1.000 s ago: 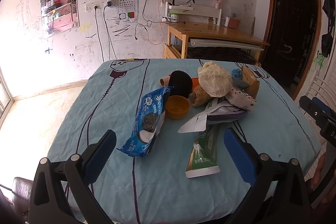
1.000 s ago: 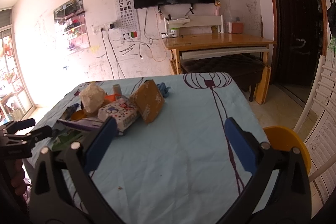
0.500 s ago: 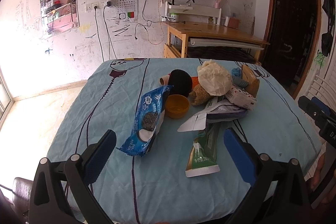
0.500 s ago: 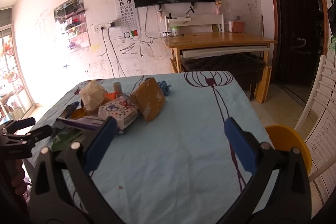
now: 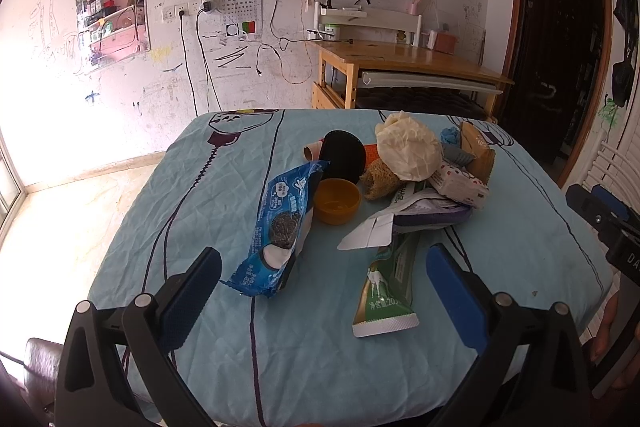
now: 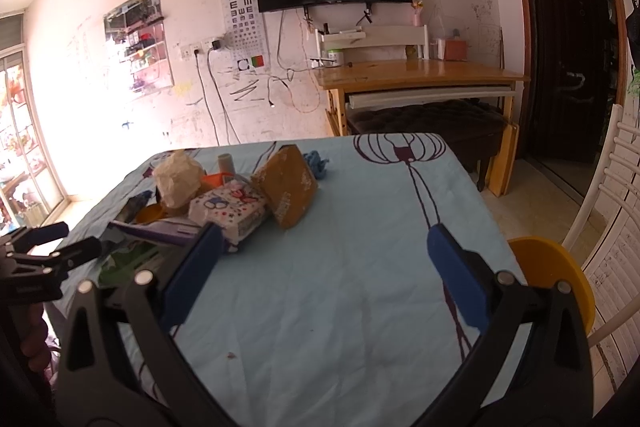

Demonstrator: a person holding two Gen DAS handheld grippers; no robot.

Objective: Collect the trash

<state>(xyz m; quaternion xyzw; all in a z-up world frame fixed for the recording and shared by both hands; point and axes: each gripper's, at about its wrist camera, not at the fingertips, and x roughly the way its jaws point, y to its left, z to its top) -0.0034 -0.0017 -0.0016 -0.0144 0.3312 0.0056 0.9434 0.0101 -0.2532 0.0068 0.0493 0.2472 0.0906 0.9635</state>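
A pile of trash lies on the blue tablecloth. It holds a blue cookie wrapper, a green sachet, a small orange cup, a crumpled cream bag, a tissue pack and a brown cardboard packet. My left gripper is open and empty, just short of the wrapper and sachet. My right gripper is open and empty over bare cloth, right of the pile.
A yellow chair seat and a white chair back stand at the table's right edge. A wooden desk with a dark bench stands by the far wall. A dark doorway is at the right.
The right wrist view has risen and shifted slightly toward the pile. The left gripper has hardly moved. Both stay open.
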